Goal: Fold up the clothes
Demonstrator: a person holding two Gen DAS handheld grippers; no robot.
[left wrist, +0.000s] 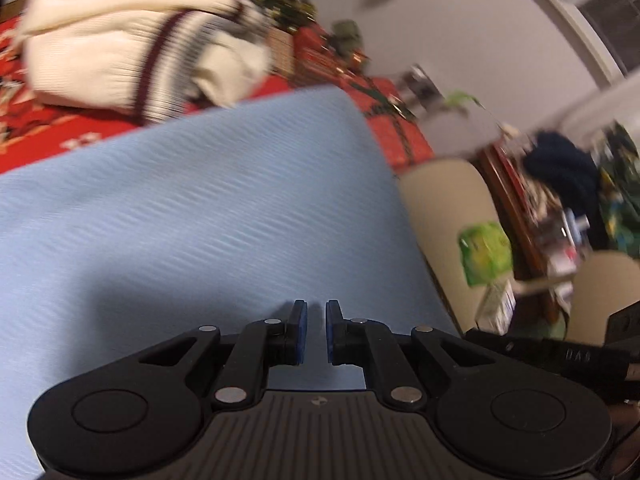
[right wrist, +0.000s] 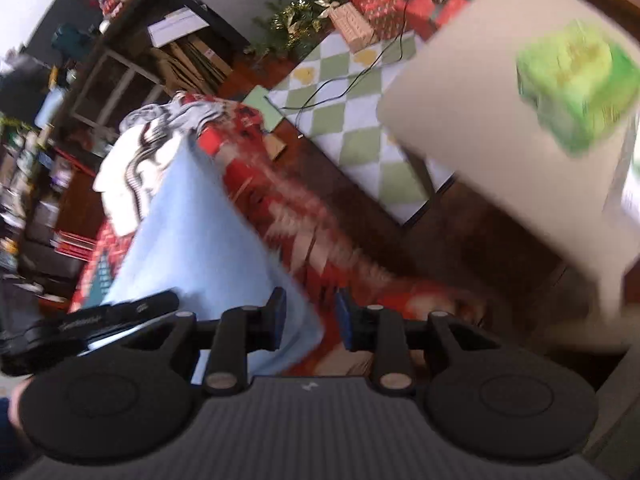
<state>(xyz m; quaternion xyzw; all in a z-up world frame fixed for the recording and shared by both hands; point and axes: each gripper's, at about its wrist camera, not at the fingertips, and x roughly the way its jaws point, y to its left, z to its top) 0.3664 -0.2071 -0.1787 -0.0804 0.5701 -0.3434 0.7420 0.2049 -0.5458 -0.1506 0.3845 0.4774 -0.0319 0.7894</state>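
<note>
Light blue garment spread over the red worktop
Left gripper (left wrist: 316, 330) nearly closed with nothing in it, right gripper (right wrist: 311, 322) partly open astride the blue garment (left wrist: 208, 208) edge, not pinching; cream sweater (left wrist: 120, 40) lies behind.

Pale blue ribbed garment (left wrist: 208, 200): flat, smooth, spread beneath and ahead of left gripper (left wrist: 316, 330); in right wrist view its corner (right wrist: 296, 320) hangs between right gripper (right wrist: 310, 320) pads, not pinched. Cream knit sweater (left wrist: 116, 40) with dark stripes: bunched, unfolded, well beyond blue garment, far ahead of both grippers.
</note>
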